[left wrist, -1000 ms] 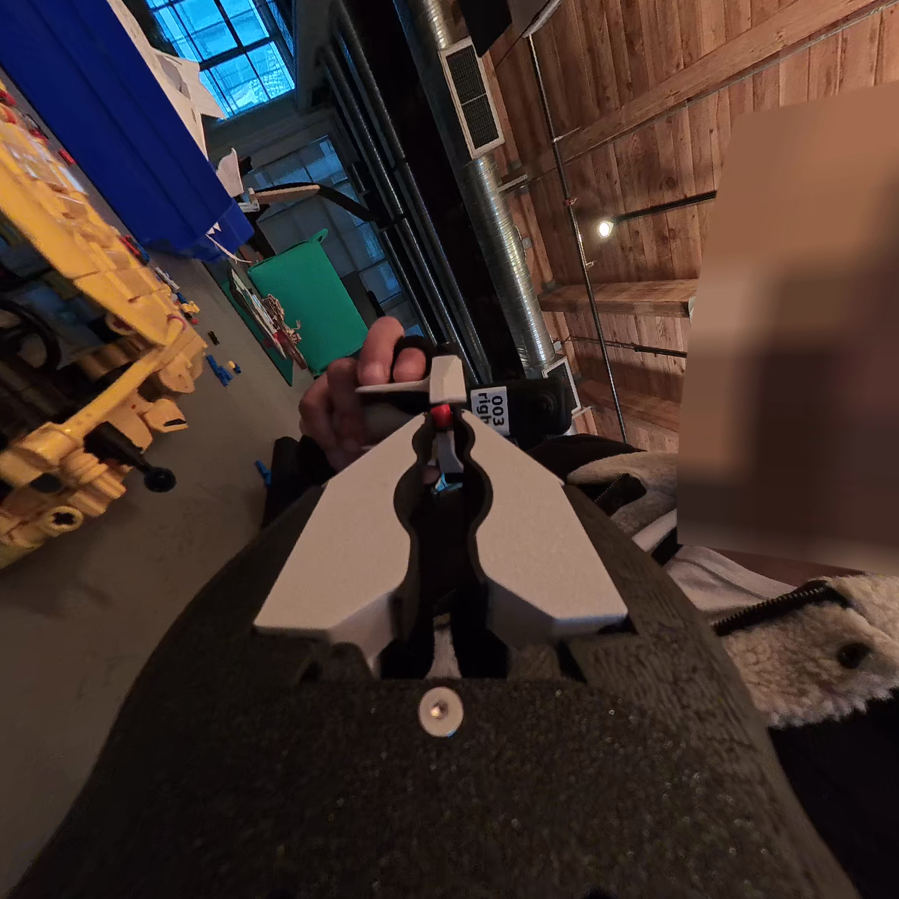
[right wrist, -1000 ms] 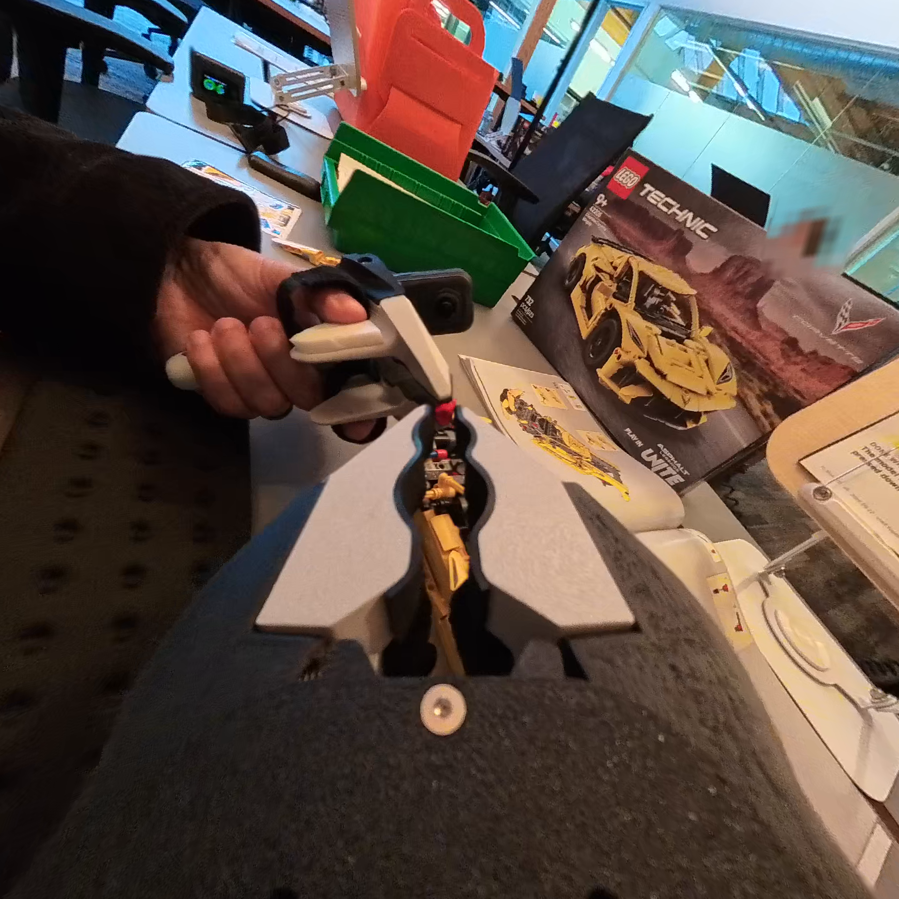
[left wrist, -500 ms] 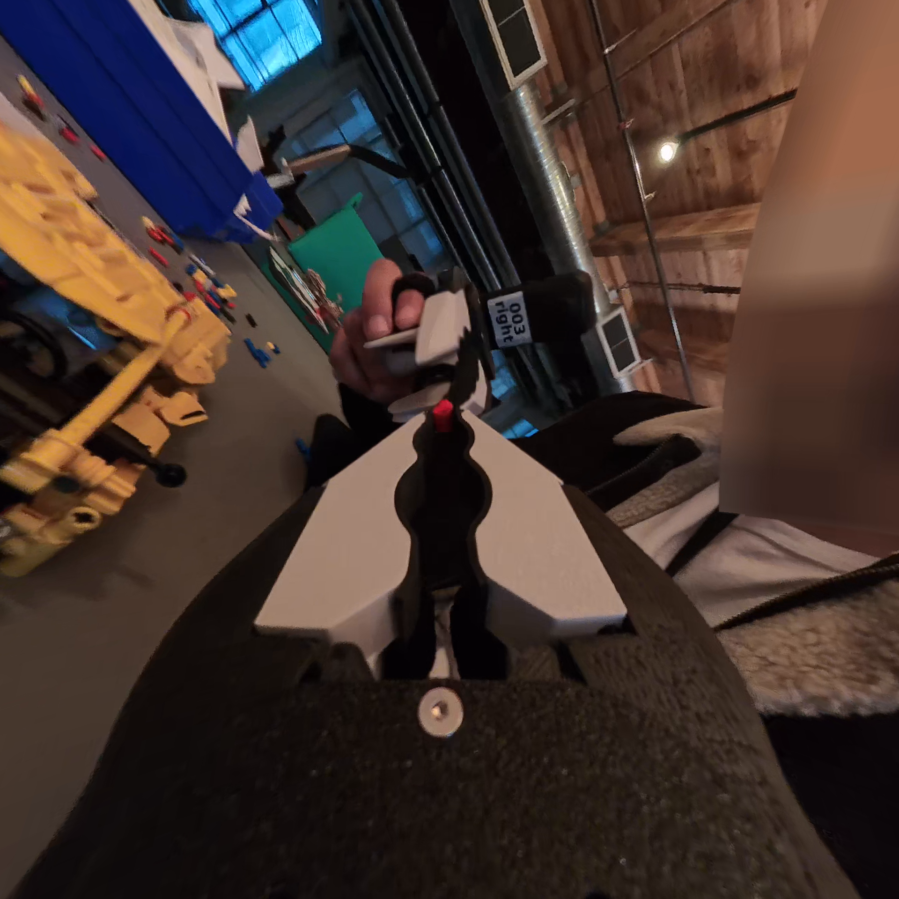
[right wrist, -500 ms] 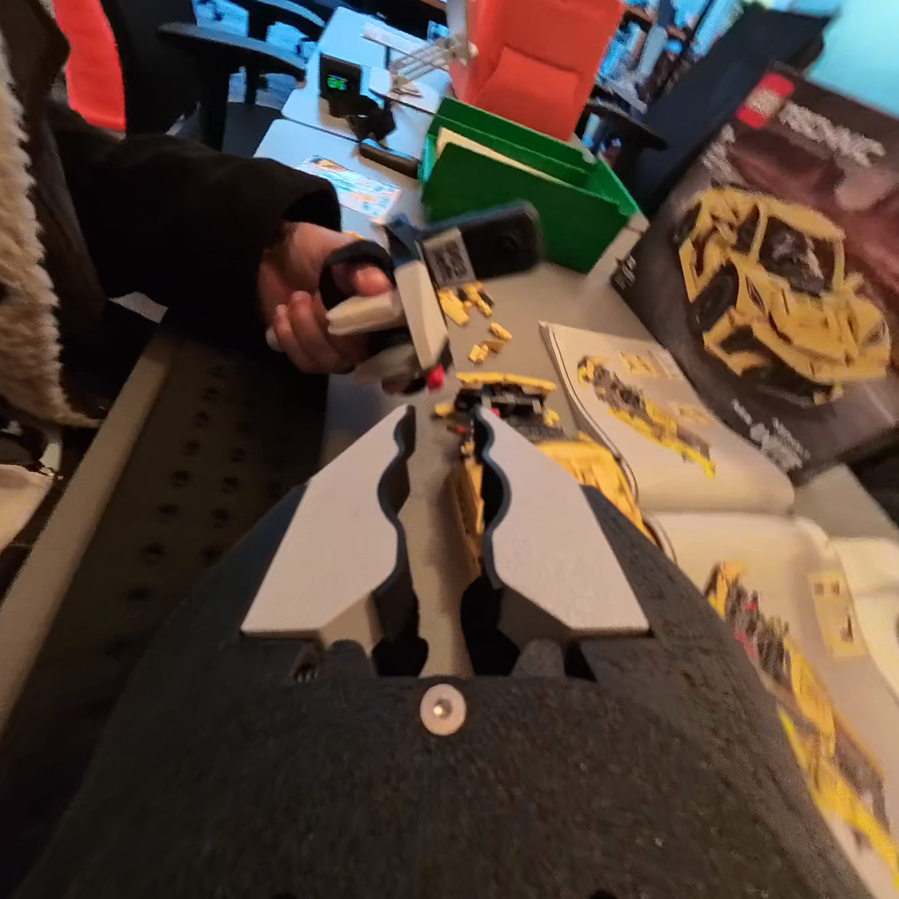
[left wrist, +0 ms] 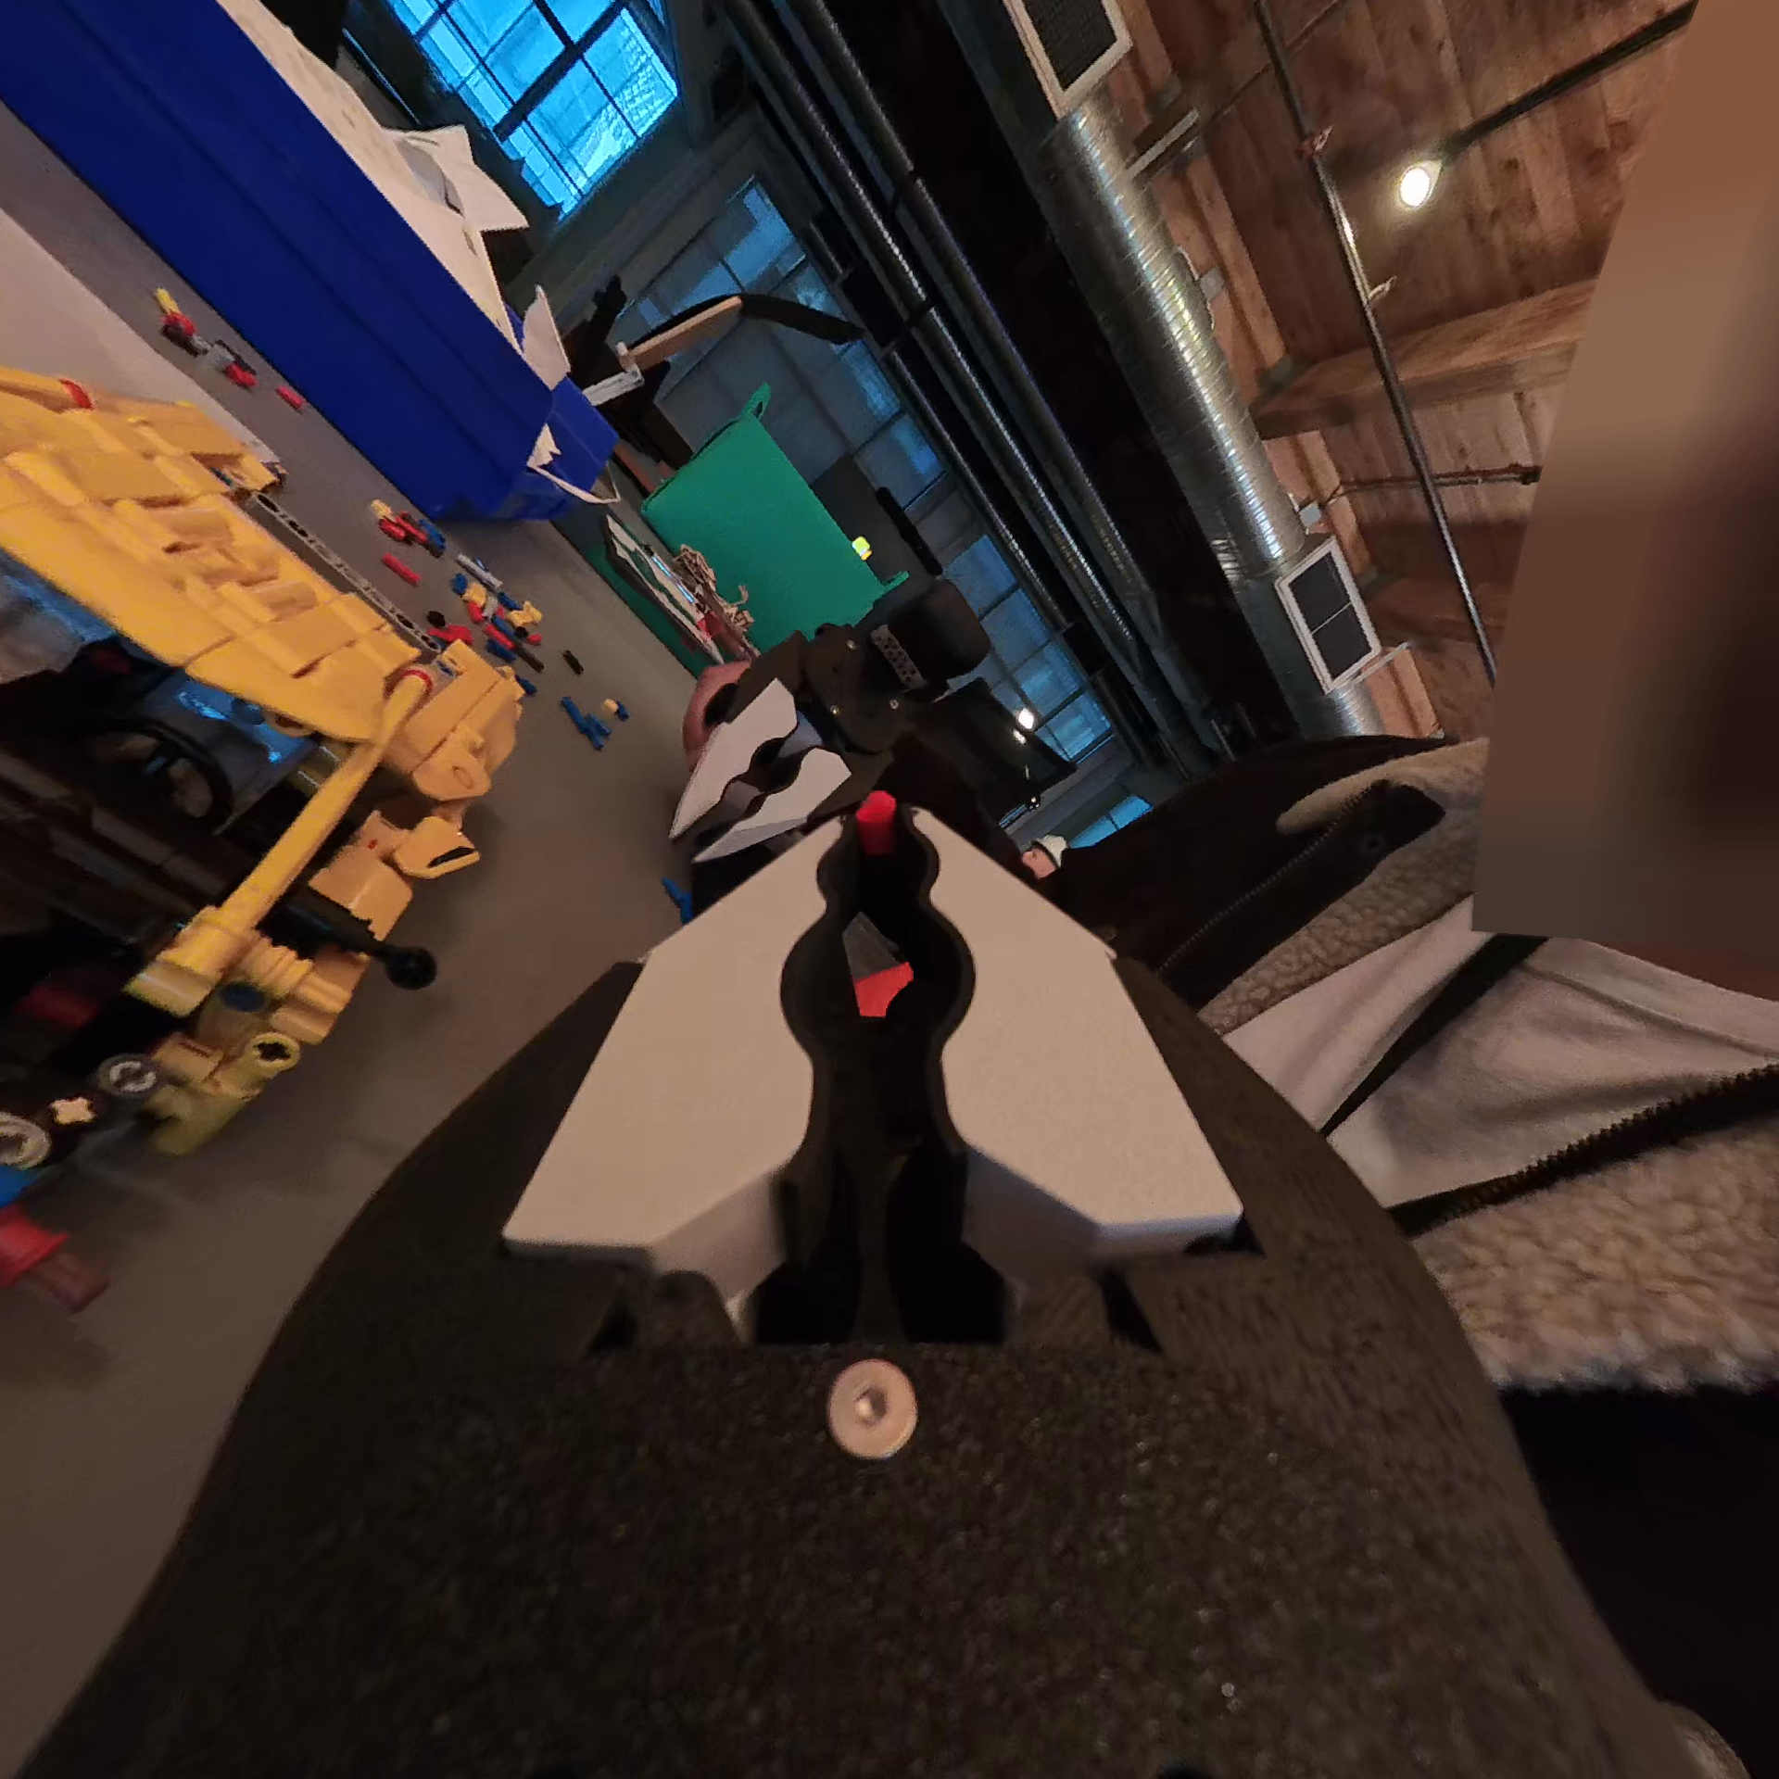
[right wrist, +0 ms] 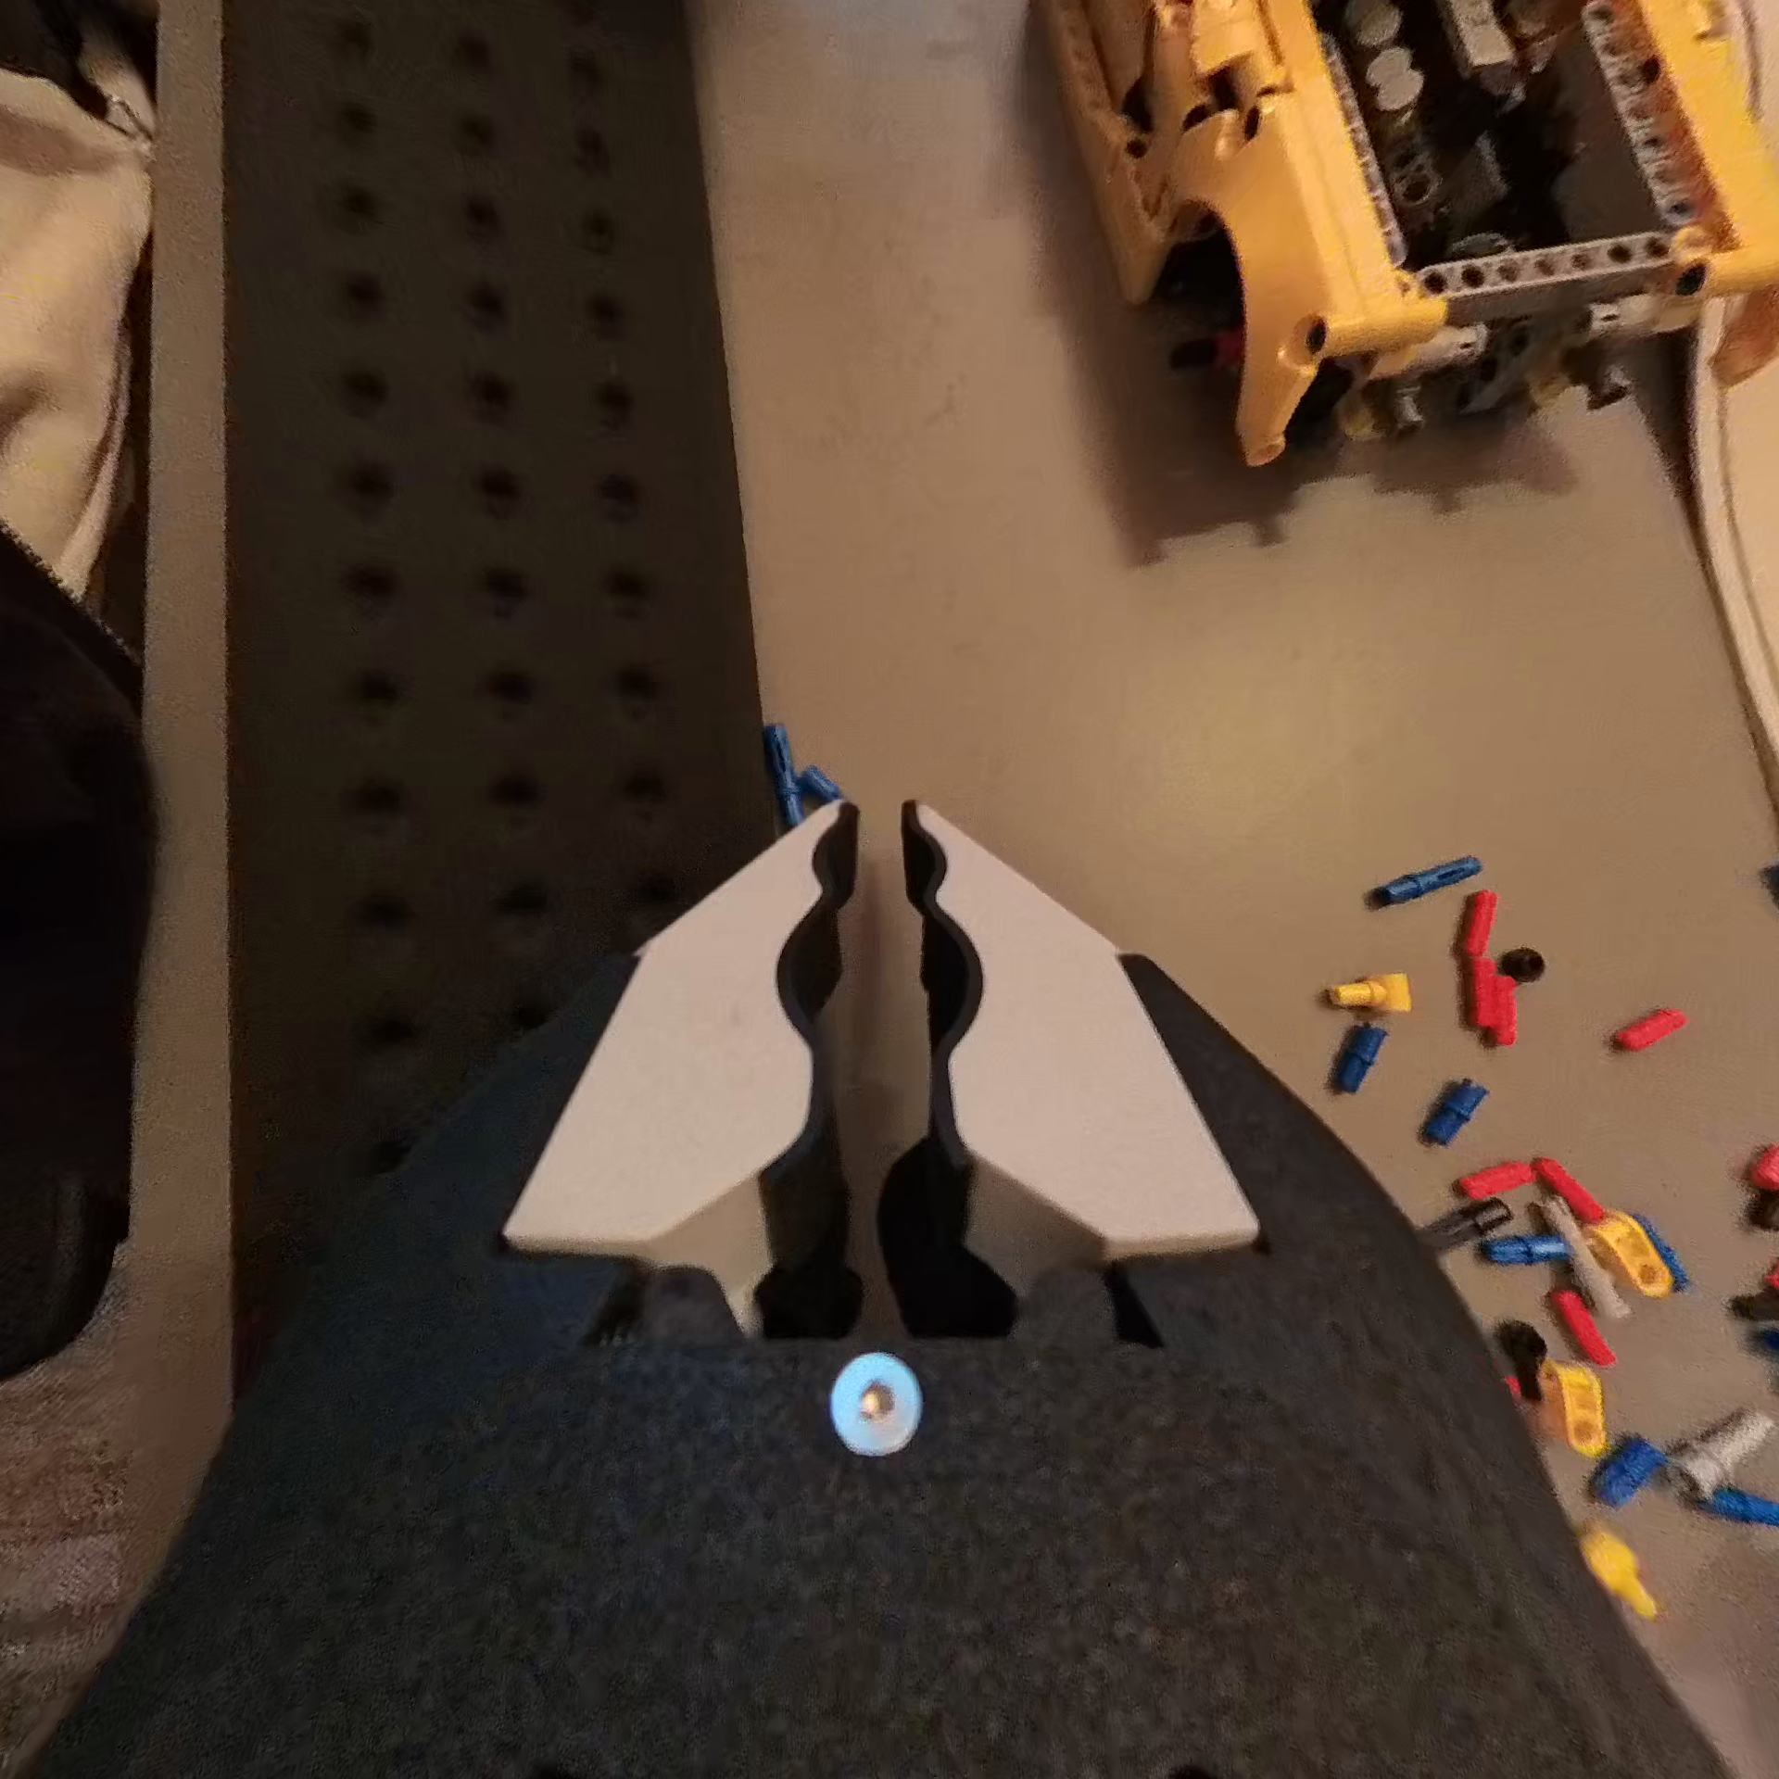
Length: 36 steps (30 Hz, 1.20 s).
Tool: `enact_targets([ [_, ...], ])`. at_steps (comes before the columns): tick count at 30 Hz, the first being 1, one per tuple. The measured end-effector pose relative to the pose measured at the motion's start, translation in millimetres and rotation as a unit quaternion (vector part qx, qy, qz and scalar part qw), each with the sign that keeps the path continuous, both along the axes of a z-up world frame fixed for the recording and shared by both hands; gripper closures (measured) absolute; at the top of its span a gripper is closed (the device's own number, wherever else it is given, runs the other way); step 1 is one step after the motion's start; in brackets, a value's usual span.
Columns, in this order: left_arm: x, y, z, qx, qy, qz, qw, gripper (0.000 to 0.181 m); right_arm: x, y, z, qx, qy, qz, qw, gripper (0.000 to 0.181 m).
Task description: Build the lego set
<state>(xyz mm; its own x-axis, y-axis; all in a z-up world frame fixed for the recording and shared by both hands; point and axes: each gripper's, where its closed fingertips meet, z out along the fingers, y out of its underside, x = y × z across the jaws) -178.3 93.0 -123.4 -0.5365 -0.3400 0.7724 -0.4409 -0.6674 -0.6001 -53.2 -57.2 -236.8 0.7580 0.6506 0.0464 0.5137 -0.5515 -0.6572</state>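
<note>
The yellow car model (right wrist: 1396,212) stands largely assembled toward the table's (right wrist: 1107,674) far edge, loose pins (right wrist: 1482,972) still scattered near its right edge, while the left gripper (left wrist: 874,818) pinches a red pin (left wrist: 874,826) and the right gripper (right wrist: 878,818) hangs slightly parted, empty.

Bare tabletop (right wrist: 1107,674) betw. yellow car (right wrist: 1348,241) & loose pins (right wrist: 1540,1203).

Right wrist view: model car (right wrist: 1425,221) on counter (right wrist: 1107,674), far right. Loose pieces (right wrist: 1559,1213) scattered nearer, right of claw (right wrist: 880,818). Perforated strip (right wrist: 481,481) left.
</note>
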Motion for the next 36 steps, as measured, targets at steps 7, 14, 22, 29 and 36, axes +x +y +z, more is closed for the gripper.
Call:
enact_targets([
  [7,0,-1,-1,0.011,0.0,0.004,1.0,0.174,-7,4,-14,-0.059,0.009,0.057,0.997,0.171],
  [14,1,0,-1,0.007,0.002,0.005,1.0,0.174,11,28,-16,-0.024,-0.045,0.008,0.999,0.178],
  [22,0,-1,-1,0.001,0.001,0.002,1.0,0.174,-10,19,-8,-0.035,0.002,-0.019,0.999,0.17],
  [29,-1,-2,0,-0.001,-0.001,0.001,1.0,0.174,0,25,-15,-0.045,-0.013,-0.038,0.998,0.168],
  [36,-1,-2,-1,-0.001,0.0,0.0,1.0,0.174,-1,38,-15,-0.039,-0.008,-0.059,0.997,0.16],
])
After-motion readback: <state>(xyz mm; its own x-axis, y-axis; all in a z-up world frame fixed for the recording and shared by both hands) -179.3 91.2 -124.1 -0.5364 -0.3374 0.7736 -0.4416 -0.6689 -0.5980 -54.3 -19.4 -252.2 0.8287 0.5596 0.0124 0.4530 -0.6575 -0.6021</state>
